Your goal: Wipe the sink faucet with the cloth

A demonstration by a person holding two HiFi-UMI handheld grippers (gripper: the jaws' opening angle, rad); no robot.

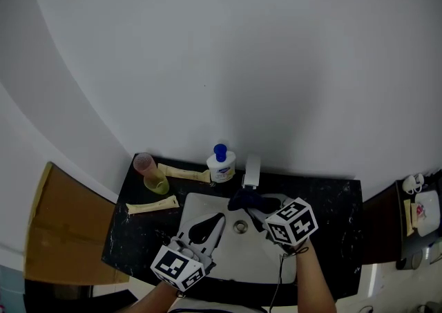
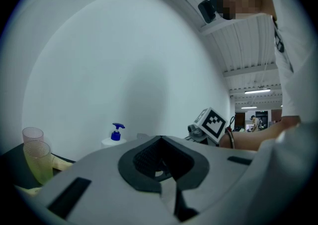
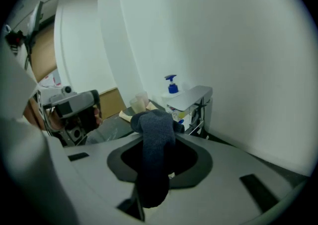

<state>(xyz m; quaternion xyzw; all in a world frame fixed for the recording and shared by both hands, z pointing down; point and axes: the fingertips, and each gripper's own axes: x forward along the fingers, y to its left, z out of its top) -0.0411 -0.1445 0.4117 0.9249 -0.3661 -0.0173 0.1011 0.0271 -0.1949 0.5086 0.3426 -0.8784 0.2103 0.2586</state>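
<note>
As the right gripper (image 1: pixel 260 211) clamps the cloth (image 1: pixel 244 200) in its jaws near the faucet (image 1: pixel 251 171), ready to wipe, the left gripper (image 1: pixel 210 226) hangs closed, empty.

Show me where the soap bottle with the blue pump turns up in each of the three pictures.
Head view: the soap bottle stands at the back of the counter, just left of the faucet.
Left gripper view: low and left of centre, mostly its blue pump showing.
Right gripper view: near the centre, behind the faucet, pump on top.
Shared landmark: the stacked cups, left of the bottle in every view.
</note>
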